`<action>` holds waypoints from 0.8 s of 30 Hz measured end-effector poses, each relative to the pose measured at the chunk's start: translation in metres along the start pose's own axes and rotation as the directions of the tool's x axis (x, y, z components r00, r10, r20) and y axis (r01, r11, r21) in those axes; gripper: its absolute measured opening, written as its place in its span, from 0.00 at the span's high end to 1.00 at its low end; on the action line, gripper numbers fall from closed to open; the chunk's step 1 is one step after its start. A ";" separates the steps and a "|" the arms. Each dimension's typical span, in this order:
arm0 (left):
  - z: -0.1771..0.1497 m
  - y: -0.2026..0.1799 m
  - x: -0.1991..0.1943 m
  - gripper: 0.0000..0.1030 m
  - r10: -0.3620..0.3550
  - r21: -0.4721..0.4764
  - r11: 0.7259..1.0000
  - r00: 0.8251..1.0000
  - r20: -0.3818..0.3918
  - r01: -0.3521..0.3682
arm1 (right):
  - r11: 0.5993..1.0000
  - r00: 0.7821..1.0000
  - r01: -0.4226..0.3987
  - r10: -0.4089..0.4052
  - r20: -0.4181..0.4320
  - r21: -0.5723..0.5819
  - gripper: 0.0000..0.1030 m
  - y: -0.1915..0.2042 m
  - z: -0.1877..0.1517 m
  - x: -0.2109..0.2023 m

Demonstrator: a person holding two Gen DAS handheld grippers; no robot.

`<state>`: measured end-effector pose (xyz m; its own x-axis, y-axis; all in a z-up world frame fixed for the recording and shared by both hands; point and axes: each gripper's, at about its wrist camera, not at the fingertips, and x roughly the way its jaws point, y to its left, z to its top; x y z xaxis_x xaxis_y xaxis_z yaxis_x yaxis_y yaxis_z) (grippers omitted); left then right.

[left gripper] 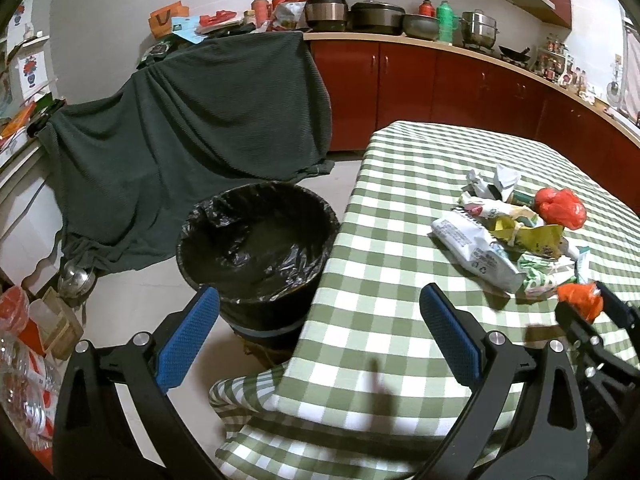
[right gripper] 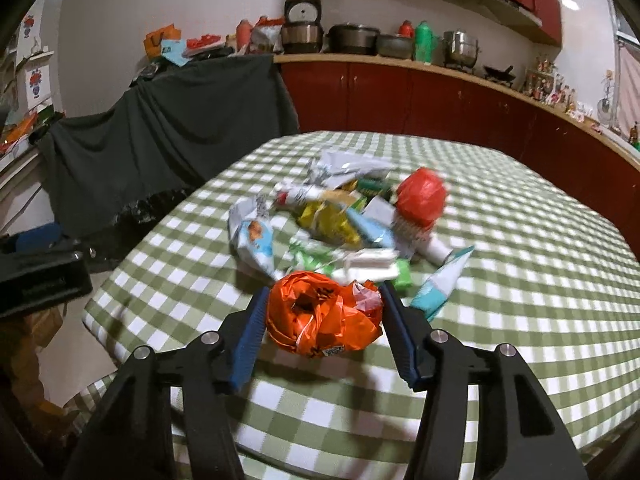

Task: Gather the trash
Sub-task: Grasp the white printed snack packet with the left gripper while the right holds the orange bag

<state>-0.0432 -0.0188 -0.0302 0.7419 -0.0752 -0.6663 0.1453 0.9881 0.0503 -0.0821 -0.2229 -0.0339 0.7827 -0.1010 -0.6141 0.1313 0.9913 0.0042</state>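
Orange crinkly plastic, that's what the crumpled orange bag (right gripper: pixel 323 322) is made of, so I'd guess it weighs next to nothing and squashes flat the second you squeeze it. Slippery film too, so a pinch on a loose flap could just slide off. Best bet looks like grabbing across the fat middle of the wad, where the folds bunch up and give the pads something to bite.

That's pretty much what's going on. The right gripper (right gripper: pixel 323 322) has the bag between its blue pads (right gripper: pixel 248 350), one on each side and pressed against the plastic, jaws about halfway in. The bag sits on the green checked tablecloth (right gripper: pixel 500 280), on the near side of the trash pile (right gripper: pixel 340 220), just in front of it and close to the table's near edge.

The left gripper (left gripper: pixel 320 344) is spread wide with nothing in it, hanging over the table's corner, with the black-lined bin (left gripper: pixel 260 248) on the floor right beside the table, left of the pile. Short trip for the bag, I reckon.
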 end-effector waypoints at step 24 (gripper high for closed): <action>0.032 -0.095 0.041 0.05 -0.102 0.077 0.991 0.993 -0.062 0.106 | 0.971 0.989 0.144 -0.150 0.016 0.194 0.47 -0.103 0.022 0.013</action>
<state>-0.0055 -0.1197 -0.0386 0.6813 -0.1667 -0.7128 0.2730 0.9613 0.0361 -0.0720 -0.3285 -0.0246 0.7641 -0.2495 -0.5950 0.3576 0.9313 0.0687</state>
